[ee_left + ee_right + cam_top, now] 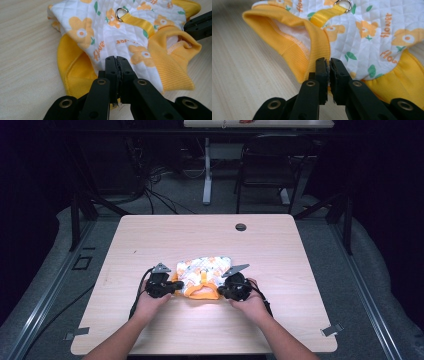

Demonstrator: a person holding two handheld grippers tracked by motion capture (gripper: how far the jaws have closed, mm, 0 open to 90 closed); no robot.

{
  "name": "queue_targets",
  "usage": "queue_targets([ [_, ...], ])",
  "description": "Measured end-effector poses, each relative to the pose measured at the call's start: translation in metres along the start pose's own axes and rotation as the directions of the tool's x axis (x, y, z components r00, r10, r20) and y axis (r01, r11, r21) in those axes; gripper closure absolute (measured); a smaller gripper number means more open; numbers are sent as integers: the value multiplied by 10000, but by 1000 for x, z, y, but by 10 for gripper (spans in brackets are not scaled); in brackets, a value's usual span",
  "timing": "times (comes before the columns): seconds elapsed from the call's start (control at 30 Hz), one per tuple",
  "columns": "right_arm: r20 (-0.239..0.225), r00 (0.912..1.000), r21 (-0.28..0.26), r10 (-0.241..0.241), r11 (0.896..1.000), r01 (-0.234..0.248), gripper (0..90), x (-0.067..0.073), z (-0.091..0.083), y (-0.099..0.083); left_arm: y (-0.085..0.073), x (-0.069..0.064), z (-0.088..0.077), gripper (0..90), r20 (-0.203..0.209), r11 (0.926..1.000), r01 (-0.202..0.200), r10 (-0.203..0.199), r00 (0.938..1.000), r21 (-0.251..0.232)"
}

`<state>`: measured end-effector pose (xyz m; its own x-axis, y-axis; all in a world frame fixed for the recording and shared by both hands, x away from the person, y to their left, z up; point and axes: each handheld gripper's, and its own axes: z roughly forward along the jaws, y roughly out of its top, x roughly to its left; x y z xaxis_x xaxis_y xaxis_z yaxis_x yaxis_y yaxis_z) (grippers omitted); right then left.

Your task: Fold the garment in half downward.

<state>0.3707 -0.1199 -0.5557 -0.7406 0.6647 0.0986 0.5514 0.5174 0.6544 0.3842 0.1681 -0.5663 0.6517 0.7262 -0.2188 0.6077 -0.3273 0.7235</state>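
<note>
While both of the person's hands rest on the tabletop [150, 230] near its front edge, a small quilted garment [202, 275] lies between them, a little in front of the middle of the tabletop. It is white with orange flowers and green leaves, trimmed in yellow-orange ribbed fabric, and a yellow strap [138, 23] with a metal ring [121, 13] runs across its back.

At the garment's left side, the left claw [116, 60] has its jaws pressed together, with only a thin seam showing between them. Their tips sit right at the edge of the white quilted cloth where it meets the yellow trim, and a bit of cloth seems pinched there.

At the garment's right side, the right claw [329, 61] is likewise nearly together, a narrow slit left between the jaws. Its tips meet the yellow ribbed band [317, 42] of an opening in the garment, clamped on that edge as far as I can see.

In the high view the two claws point inward at each other, one at each end of the near hem, and the garment lies flat.
</note>
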Motion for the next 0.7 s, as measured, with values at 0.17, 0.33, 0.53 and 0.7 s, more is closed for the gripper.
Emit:
queue_targets([
  [0.17,-36,10000,-409,-34,9992,32,839,3,-12,0,1,1,-15,879,-98,9995,39,-42,9999,-301],
  [0.33,-84,9999,-661,-92,9978,86,831,5,-24,-1,3,-1,-28,873,-312,9990,-297,287,9991,-327],
  [0.53,-21,9998,-750,-191,9970,189,819,9,-38,-5,2,-10,-44,863,-268,9967,-698,687,9973,-425],
  [0.7,-167,9998,-964,-105,9953,88,796,12,-52,-11,-6,-17,-54,828,-292,9950,-865,852,9959,-500],
])
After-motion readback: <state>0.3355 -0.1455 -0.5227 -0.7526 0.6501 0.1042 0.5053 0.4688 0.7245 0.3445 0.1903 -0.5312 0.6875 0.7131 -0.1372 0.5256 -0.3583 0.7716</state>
